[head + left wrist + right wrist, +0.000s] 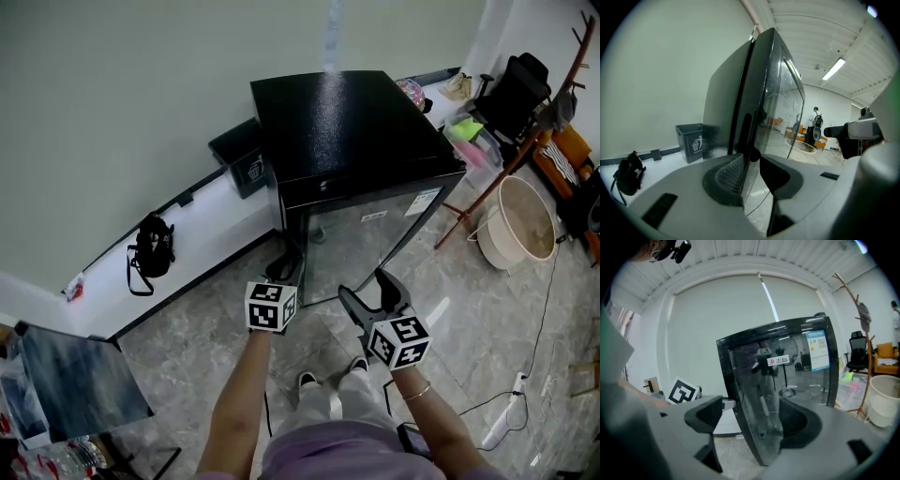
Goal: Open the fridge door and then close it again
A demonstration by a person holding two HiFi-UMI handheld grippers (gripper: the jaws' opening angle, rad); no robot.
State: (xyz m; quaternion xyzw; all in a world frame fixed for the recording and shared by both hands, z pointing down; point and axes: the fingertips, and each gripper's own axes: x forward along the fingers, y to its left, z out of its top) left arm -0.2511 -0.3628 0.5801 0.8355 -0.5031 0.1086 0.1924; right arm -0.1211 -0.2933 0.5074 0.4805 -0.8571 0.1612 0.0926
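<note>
Fridge (347, 122), black, stands at the top centre of the head view against the wall, its glass door (366, 239) facing the person. At the door's lower left edge the left claw (752, 164) is closed on it, one pad on each side. Just before the glass, the right claw (752, 416) stands open and grips nothing. A bin (246, 164) sits left of the fridge, and a bag (150, 248) lies further left by the wall.

The squat black box-shaped fridge (347, 122) is standing upright on the grey tiled floor (469, 309) by the pale wall (122, 112), its dark reflective glass door (361, 248) facing away from that wall and sitting close against the body.
</note>
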